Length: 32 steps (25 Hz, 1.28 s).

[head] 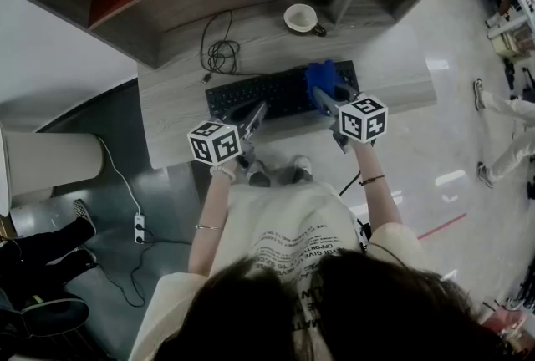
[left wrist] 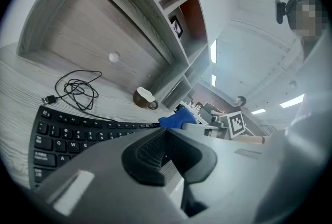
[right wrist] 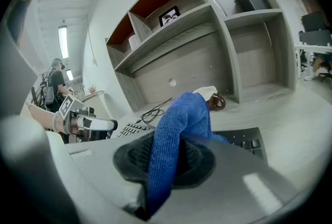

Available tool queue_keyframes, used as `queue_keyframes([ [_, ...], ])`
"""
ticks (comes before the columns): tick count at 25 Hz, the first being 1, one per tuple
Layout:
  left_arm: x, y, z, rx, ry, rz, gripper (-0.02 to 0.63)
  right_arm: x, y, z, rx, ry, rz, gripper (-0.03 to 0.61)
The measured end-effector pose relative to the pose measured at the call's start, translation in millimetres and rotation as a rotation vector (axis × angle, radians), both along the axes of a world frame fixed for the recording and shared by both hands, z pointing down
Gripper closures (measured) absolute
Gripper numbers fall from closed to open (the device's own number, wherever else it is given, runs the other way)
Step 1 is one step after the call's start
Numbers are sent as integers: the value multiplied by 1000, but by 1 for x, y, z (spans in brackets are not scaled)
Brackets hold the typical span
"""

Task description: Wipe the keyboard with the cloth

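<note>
- The counter (head: 171,113) is pale wood grain, with shelving rising at its back.
- A black cable (head: 219,56) lies coiled on the counter behind the left end of the keyboard (head: 280,90).
- The left gripper (head: 252,119) hangs over the left half of the keyboard, near its front edge. Its own view shows its jaws brought together with nothing between them. Whether they touch the keys cannot be told.
- The black keyboard lies across the middle of the counter.
- A brown cup (head: 301,18) with a white inside stands behind the keyboard, apart from it.
- The blue cloth (head: 323,77) lies bunched on the right part of the keyboard.
- The right gripper (head: 323,104) has its jaws clamped on the cloth, a fold of which runs down between the pads.
</note>
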<state>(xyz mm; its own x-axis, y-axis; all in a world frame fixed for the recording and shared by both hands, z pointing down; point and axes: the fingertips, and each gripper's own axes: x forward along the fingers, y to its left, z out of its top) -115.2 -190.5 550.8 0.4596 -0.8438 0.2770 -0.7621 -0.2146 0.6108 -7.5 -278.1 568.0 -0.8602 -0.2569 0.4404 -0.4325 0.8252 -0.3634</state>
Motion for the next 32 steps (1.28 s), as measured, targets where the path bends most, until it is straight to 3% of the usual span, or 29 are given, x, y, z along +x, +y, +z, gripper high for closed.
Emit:
queue_keyframes([
  [32, -48, 41, 6, -8, 6, -10, 617, -49, 36, 2, 2, 2, -2, 526],
])
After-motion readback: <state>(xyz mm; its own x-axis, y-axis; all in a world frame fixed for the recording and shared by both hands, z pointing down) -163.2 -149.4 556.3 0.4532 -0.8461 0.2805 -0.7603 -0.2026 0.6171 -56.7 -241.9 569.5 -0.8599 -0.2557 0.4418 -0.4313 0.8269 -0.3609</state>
